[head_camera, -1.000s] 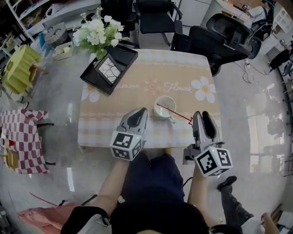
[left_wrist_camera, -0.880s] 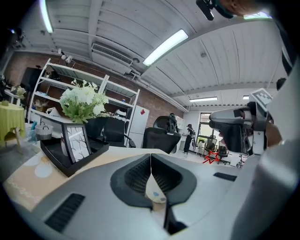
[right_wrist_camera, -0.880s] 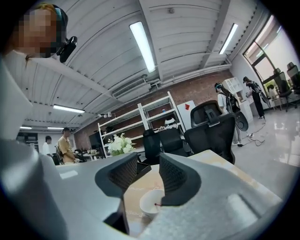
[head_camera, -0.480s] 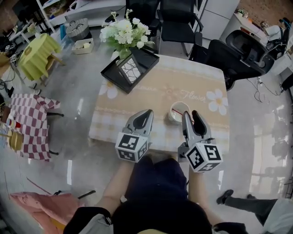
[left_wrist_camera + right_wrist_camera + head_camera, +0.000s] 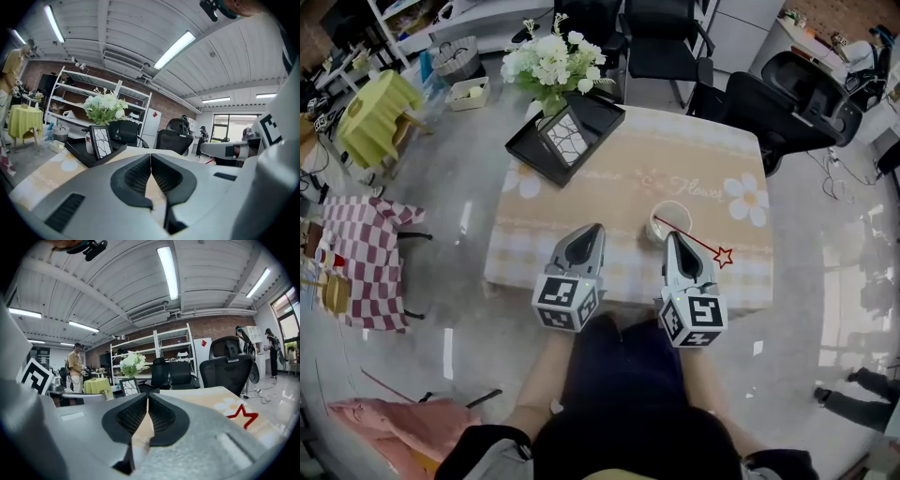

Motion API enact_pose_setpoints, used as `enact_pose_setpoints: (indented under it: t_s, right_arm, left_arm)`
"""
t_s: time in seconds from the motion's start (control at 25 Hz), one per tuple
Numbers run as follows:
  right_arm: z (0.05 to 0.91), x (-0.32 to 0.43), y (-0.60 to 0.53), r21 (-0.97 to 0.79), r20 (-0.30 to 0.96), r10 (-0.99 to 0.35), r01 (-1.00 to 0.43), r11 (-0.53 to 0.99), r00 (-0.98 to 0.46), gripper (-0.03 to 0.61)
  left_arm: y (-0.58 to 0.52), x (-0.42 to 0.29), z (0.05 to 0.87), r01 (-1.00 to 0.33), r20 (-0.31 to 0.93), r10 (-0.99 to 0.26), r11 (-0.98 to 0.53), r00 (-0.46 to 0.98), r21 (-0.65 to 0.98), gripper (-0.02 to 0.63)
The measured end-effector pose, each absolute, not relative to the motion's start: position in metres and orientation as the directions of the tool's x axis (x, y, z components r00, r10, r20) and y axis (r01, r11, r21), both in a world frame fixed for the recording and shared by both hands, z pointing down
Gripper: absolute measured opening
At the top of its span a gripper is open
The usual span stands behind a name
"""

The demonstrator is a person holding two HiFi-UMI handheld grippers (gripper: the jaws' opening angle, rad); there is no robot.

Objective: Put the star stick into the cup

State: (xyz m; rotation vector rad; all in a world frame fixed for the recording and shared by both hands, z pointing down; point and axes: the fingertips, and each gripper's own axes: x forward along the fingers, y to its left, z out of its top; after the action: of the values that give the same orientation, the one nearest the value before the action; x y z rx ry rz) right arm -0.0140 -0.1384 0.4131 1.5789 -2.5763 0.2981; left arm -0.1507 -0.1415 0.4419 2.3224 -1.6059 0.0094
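A white cup [image 5: 673,212] stands on the beige flowered table [image 5: 581,202]. The thin red star stick [image 5: 698,244] has one end in the cup and leans over the rim. Its star [image 5: 724,256] lies out to the right, and shows again in the right gripper view [image 5: 242,417]. My right gripper [image 5: 673,236] [image 5: 147,396] sits just in front of the cup, left of the star. Its jaws have just been closing and now meet with nothing between them. My left gripper [image 5: 594,228] [image 5: 151,156] is shut and empty, left of the cup.
A black tray [image 5: 525,150] with a picture frame [image 5: 562,136] and white flowers [image 5: 548,61] sits at the table's far left corner. Black office chairs [image 5: 769,94] stand behind the table. A yellow-draped table [image 5: 370,117] and a checkered cloth [image 5: 361,262] are off to the left.
The right gripper's jaws, open around the stick's star end a second ago, are now shut and empty. That gripper moved left, and the star now lies free to its right.
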Motion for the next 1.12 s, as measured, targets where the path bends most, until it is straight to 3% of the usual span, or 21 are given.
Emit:
enact_pose_setpoints:
  t_s: [1.12]
  right_arm:
    - [0.415, 0.011, -0.139, -0.097, 0.187, -0.913, -0.932, 0.349, -0.361, 0.003]
  left_arm:
    - [-0.143, -0.151, 0.443, -0.918, 0.180, -0.916, -0.312, 0.359, 0.244, 0.011]
